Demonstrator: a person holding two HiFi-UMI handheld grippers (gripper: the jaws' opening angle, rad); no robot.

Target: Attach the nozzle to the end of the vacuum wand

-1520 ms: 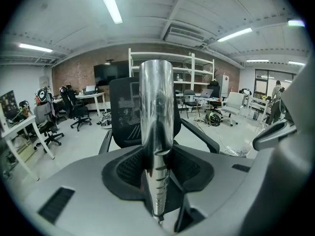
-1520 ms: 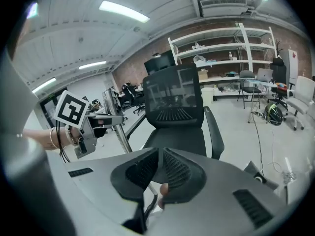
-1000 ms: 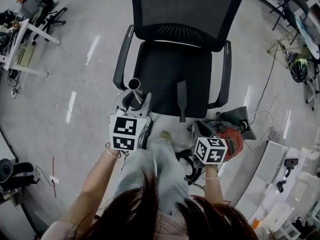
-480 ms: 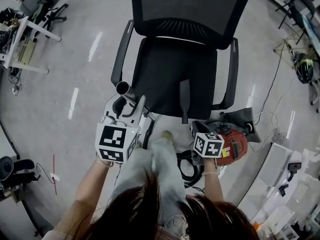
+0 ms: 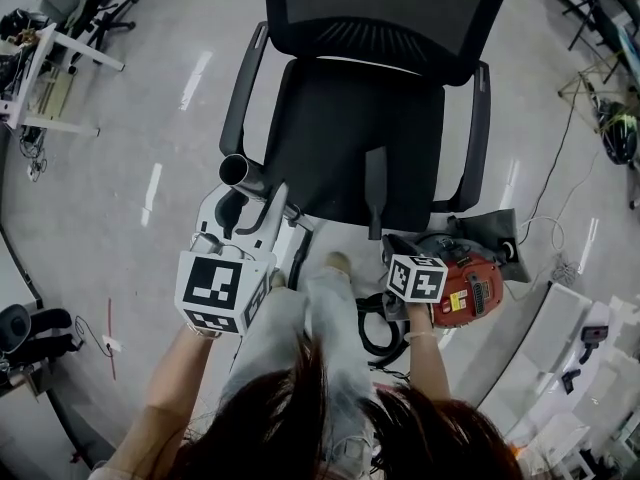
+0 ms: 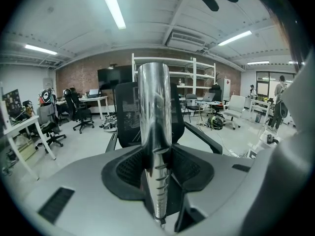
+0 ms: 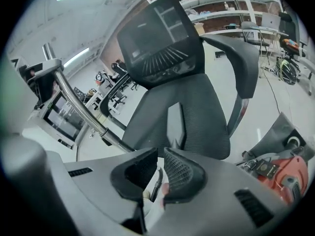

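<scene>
Left gripper (image 6: 156,173): clamped on chrome vacuum wand (image 6: 153,112), open end projecting ahead.
Right gripper (image 7: 158,173): jaws pressed together, empty.
Dark nozzle (image 7: 174,124), apparently crevice type: ahead, on chair seat (image 7: 206,124).
Risk: closed jaws strike nozzle, push it off seat.

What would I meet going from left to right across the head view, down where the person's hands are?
Left gripper holding the vacuum wand → the person's shoe → right gripper → red vacuum body.
</scene>
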